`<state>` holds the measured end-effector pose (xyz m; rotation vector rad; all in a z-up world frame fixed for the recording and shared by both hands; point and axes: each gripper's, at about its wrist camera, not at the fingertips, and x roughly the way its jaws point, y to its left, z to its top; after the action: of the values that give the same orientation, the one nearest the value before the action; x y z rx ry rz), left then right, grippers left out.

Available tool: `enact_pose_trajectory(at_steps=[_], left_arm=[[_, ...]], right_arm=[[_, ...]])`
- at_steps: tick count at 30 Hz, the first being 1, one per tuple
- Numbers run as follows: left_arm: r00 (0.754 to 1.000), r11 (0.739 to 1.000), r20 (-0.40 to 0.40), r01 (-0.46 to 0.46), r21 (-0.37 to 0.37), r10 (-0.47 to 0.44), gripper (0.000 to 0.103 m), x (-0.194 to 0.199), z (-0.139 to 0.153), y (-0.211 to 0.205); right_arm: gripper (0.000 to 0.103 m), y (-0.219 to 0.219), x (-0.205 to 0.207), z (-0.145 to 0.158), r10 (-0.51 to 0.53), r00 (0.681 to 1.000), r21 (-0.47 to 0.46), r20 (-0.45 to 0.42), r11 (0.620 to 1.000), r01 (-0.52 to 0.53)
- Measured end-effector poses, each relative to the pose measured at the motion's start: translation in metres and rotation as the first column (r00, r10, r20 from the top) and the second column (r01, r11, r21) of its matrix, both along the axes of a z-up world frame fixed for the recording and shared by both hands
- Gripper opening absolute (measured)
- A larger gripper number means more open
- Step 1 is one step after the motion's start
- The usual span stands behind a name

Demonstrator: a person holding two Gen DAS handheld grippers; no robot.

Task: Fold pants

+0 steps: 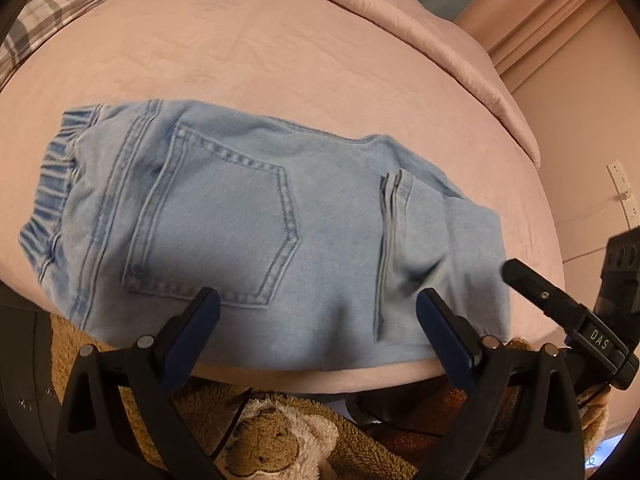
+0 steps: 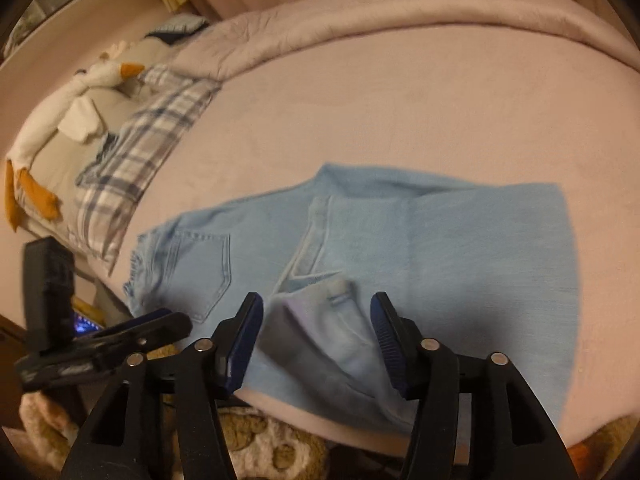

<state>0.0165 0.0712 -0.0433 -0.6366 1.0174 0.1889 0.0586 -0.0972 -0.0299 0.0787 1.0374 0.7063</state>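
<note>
In the left wrist view, the pants (image 1: 256, 216) are lying folded on the pink bed (image 1: 320, 48), their long axis running from nine o'clock, where the elastic waistband sits, toward three o'clock. The left claw (image 1: 318, 328) is hovering at six o'clock over the near edge of the denim, its jaws standing wide apart and gripping nothing. The right claw (image 1: 520, 276) is poking in at four o'clock, beside the leg end.

In the right wrist view, the pants (image 2: 460, 248) are spreading from nine to three o'clock just ahead of the right claw (image 2: 316, 332), which is the nearer one to the rumpled hem (a loose flap lying between its jaws). Its jaws are standing well open, and the pads are not pressing on the cloth. The left claw (image 2: 160, 320) is showing at eight o'clock.
</note>
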Motion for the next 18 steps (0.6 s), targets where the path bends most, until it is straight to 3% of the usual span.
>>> enact_pose_trajectory(at_steps=[5, 8, 9, 12, 14, 16, 18], left_arm=[[0.998, 0.999, 0.025, 0.053, 0.002, -0.053, 0.099, 0.017, -0.001, -0.010], [0.995, 0.995, 0.030, 0.097, -0.021, -0.097, 0.097, 0.034, -0.007, -0.015], [0.993, 0.993, 0.031, 0.112, -0.034, -0.111, 0.097, 0.040, -0.010, -0.017], [0.989, 0.986, 0.024, 0.147, -0.077, -0.146, 0.088, 0.060, -0.021, -0.026], [0.985, 0.977, 0.020, 0.174, -0.123, -0.173, 0.075, 0.076, -0.030, -0.037], [0.979, 0.965, 0.011, 0.203, -0.167, -0.204, 0.065, 0.092, -0.041, -0.044], [0.977, 0.963, 0.004, 0.212, -0.164, -0.214, 0.057, 0.103, -0.047, -0.051]], right_arm=[[0.068, -0.028, 0.010, -0.006, -0.152, 0.986, -0.137, 0.066, 0.978, 0.160], [0.067, -0.052, 0.016, -0.019, -0.238, 0.970, -0.182, 0.041, 0.953, 0.242], [0.060, -0.057, 0.017, -0.022, -0.253, 0.967, -0.186, 0.032, 0.949, 0.254], [0.048, -0.067, 0.018, -0.032, -0.283, 0.959, -0.203, 0.010, 0.939, 0.279], [0.044, -0.071, 0.020, -0.037, -0.292, 0.957, -0.206, -0.002, 0.936, 0.285], [0.044, -0.074, 0.022, -0.043, -0.297, 0.954, -0.196, -0.029, 0.938, 0.286], [0.044, -0.074, 0.022, -0.046, -0.297, 0.954, -0.192, -0.039, 0.939, 0.284]])
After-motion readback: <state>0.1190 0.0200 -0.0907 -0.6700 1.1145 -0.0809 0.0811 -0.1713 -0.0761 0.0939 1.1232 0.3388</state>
